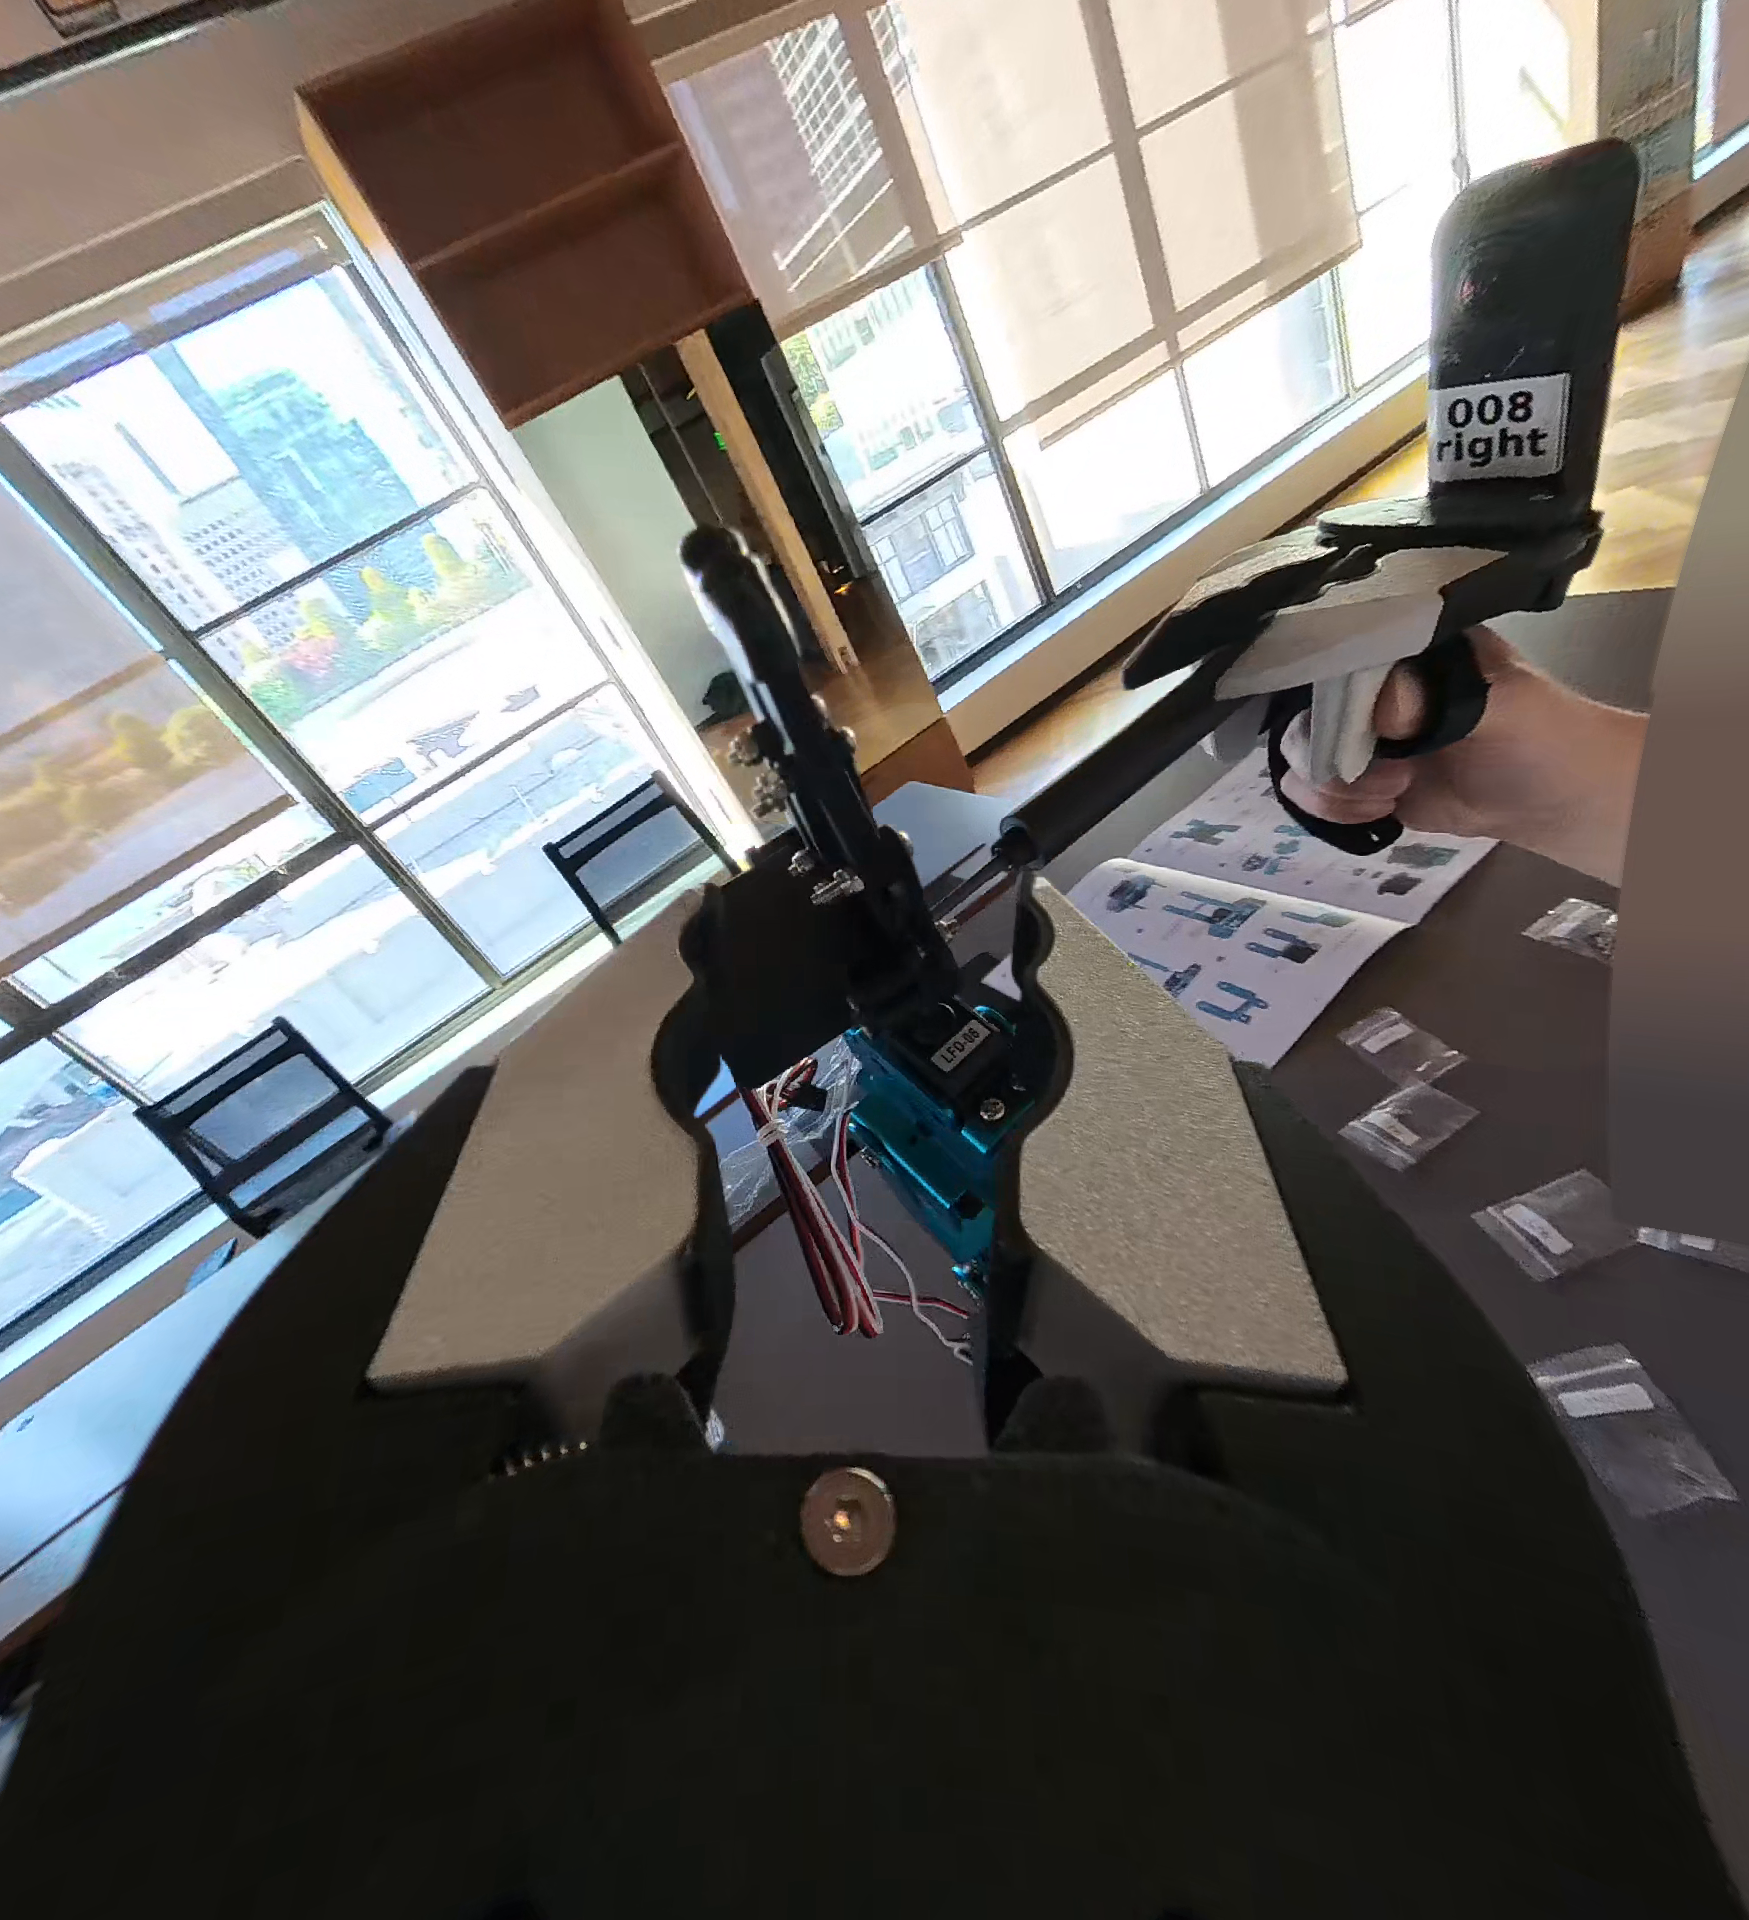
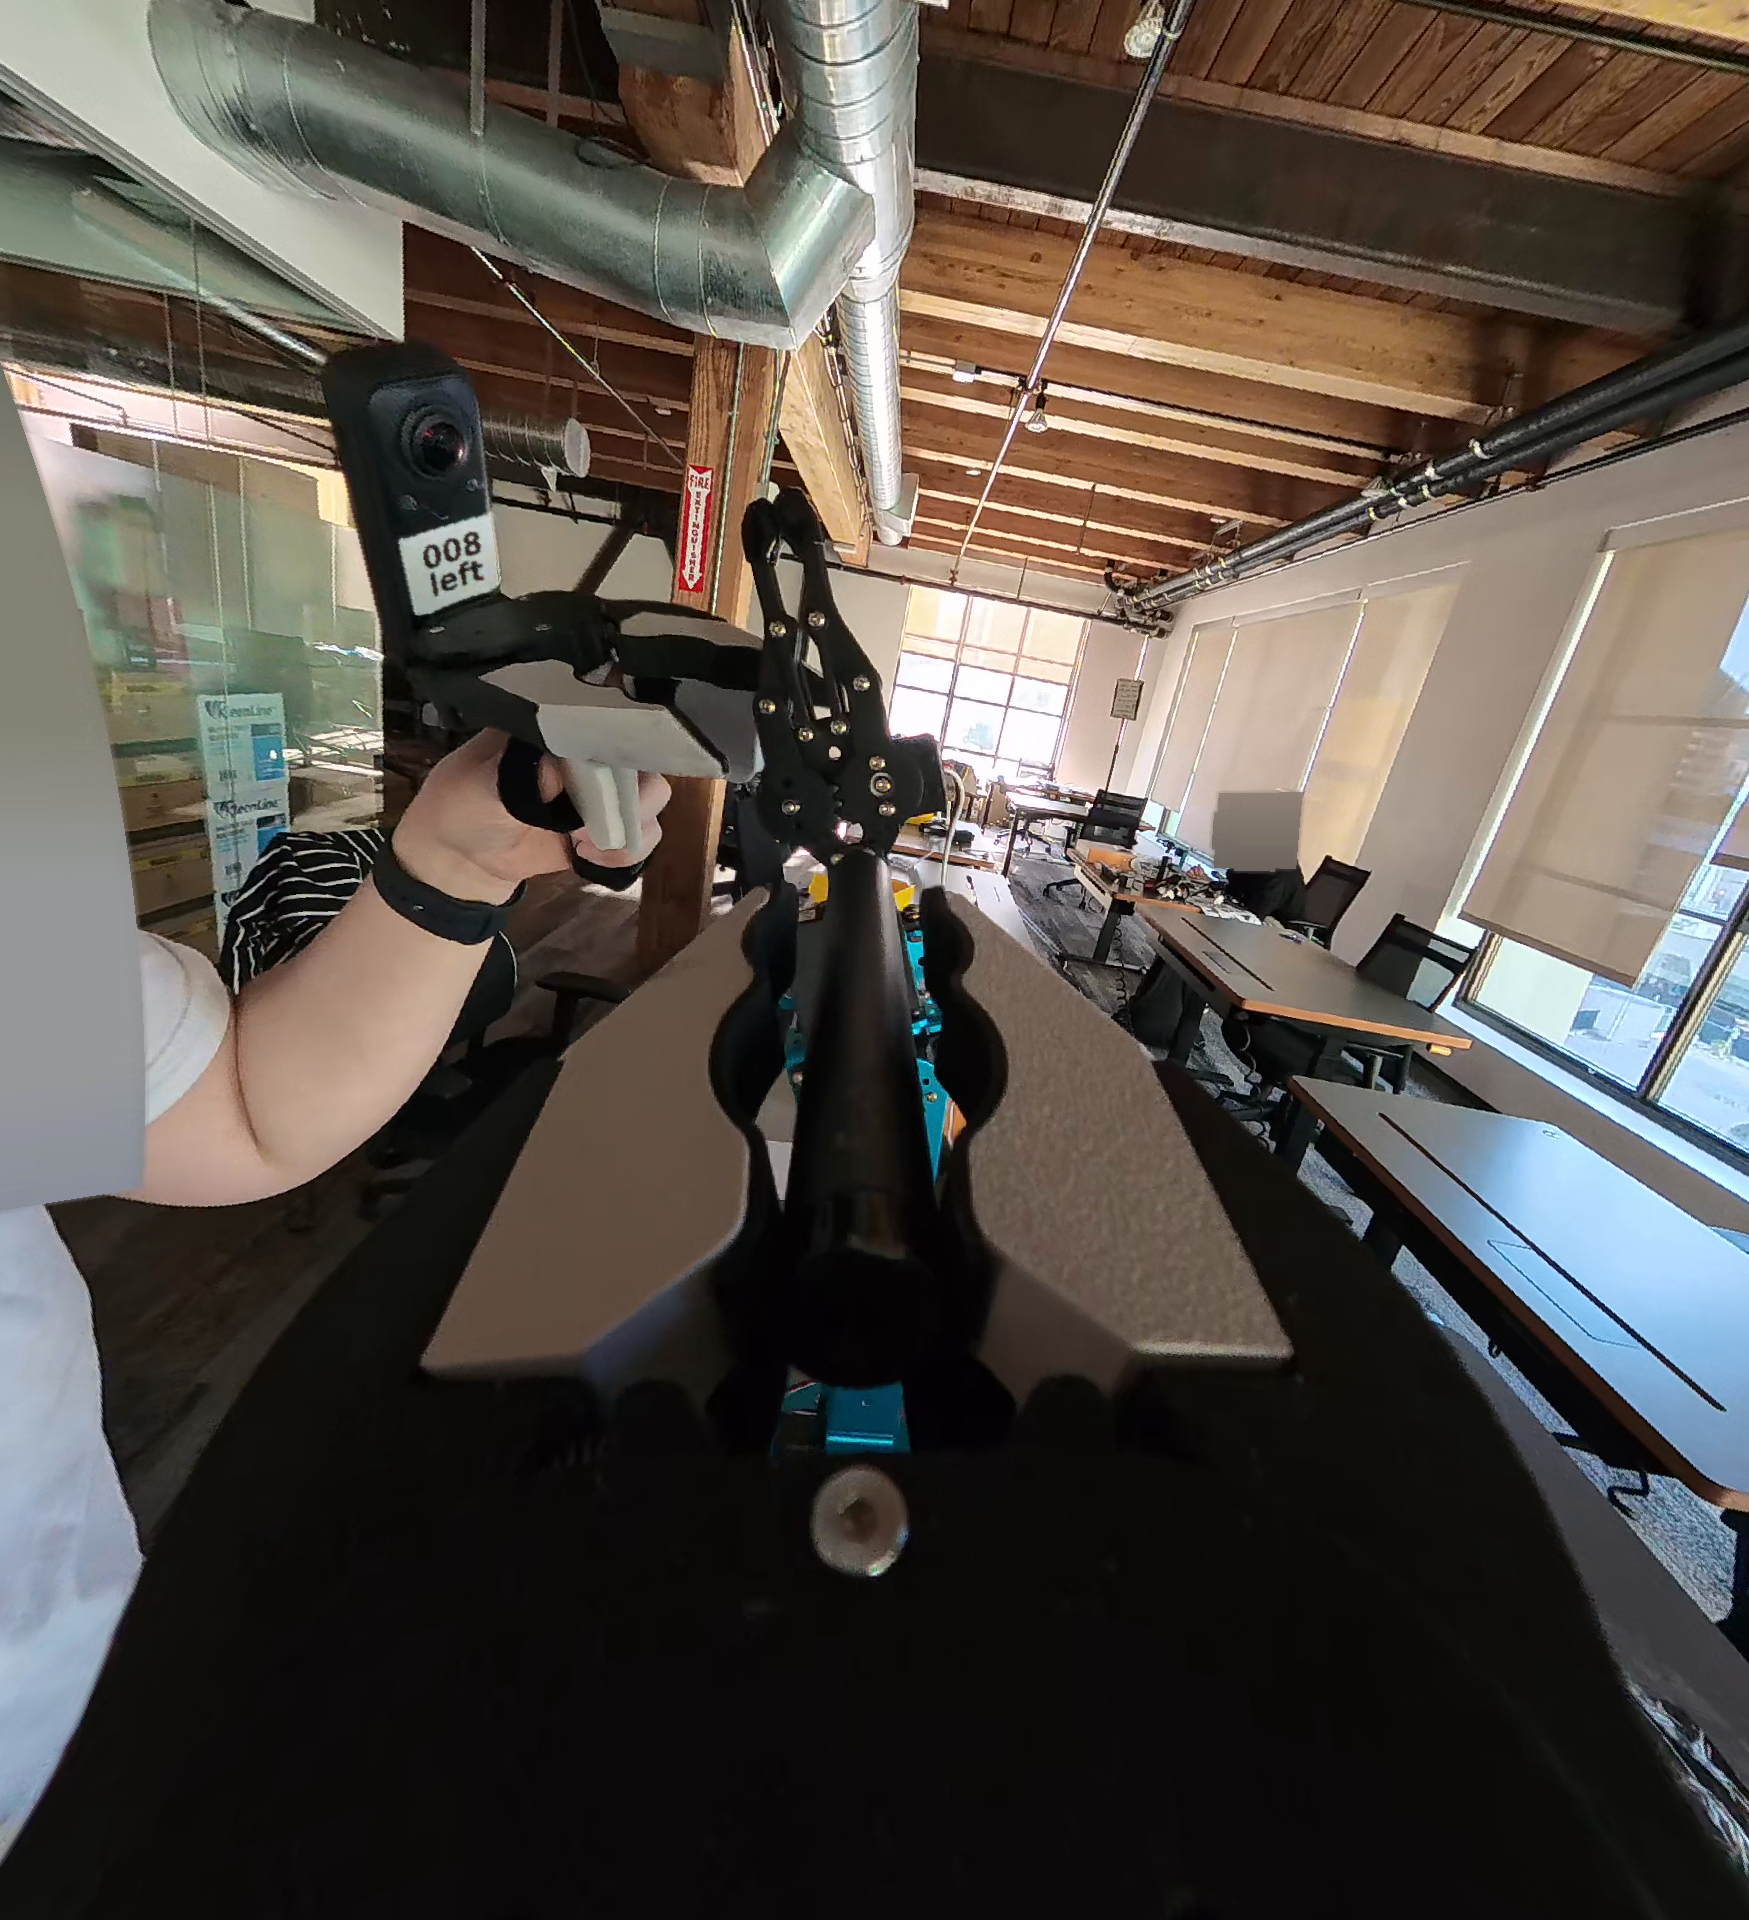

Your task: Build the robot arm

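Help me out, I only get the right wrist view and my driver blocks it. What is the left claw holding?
Observer: The left claw is shut on the model arm, at its blue servo block.
Operator: Any loose wires there?
Observer: Yes. Red, white and black wires hang below that block, between the claw's fingers.
Operator: What lies lower down?
Observer: An open booklet lies on the dark table, on the driver's side of the model arm.
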Action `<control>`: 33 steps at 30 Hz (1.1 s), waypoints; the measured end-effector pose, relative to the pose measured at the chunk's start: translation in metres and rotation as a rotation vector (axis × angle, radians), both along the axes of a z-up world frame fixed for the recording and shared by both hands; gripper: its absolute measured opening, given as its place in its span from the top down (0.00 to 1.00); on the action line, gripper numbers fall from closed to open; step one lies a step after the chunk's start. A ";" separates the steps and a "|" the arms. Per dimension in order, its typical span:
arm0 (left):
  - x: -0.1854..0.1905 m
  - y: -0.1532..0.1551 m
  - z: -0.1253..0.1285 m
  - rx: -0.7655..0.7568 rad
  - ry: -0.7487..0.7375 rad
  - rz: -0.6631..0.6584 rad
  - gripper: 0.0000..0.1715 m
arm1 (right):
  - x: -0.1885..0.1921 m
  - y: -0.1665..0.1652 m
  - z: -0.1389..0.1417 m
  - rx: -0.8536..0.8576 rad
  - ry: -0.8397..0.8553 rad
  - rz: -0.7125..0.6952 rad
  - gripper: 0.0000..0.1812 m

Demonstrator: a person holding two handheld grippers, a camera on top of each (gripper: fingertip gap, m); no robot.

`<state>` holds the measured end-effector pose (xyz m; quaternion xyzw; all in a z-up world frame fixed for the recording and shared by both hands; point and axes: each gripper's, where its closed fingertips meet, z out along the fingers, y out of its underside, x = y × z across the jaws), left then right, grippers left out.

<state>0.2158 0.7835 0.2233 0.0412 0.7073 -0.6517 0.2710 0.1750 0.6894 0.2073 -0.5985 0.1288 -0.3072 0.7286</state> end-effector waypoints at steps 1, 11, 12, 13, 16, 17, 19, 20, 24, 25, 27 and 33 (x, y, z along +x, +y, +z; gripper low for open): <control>0.001 0.001 0.000 -0.002 0.004 0.001 0.68 | 0.001 0.000 0.000 -0.001 0.000 0.000 0.87; 0.005 0.005 -0.003 -0.006 0.038 -0.015 0.69 | 0.002 -0.002 0.000 0.014 0.002 0.006 0.87; 0.005 0.005 -0.003 -0.008 0.040 -0.014 0.69 | 0.002 -0.002 0.000 0.014 0.004 0.007 0.87; 0.006 0.005 -0.003 -0.008 0.042 -0.013 0.69 | 0.001 -0.002 0.000 0.013 0.002 0.004 0.87; 0.005 0.004 -0.004 -0.010 0.056 -0.026 0.70 | 0.001 -0.001 -0.001 0.010 -0.001 -0.001 0.87; 0.005 0.004 -0.005 -0.009 0.060 -0.028 0.70 | 0.002 -0.001 -0.001 0.011 -0.001 -0.002 0.87; 0.005 0.003 -0.006 -0.008 0.062 -0.030 0.70 | 0.002 -0.001 0.000 0.021 -0.005 0.003 0.87; 0.004 0.003 -0.007 -0.007 0.063 -0.032 0.70 | 0.002 -0.001 0.000 0.023 -0.007 0.003 0.87; 0.004 0.002 -0.009 -0.002 0.073 -0.042 0.71 | 0.002 0.000 -0.001 0.006 -0.025 -0.012 0.87; 0.004 0.001 -0.010 0.003 0.074 -0.044 0.71 | 0.002 0.000 -0.002 0.004 -0.022 -0.019 0.87; 0.003 -0.001 -0.012 0.006 0.064 -0.048 0.73 | 0.002 0.000 -0.003 0.021 0.004 -0.023 0.87; 0.000 -0.006 -0.013 0.005 -0.046 0.011 0.78 | 0.003 0.001 -0.005 0.100 0.120 -0.046 0.87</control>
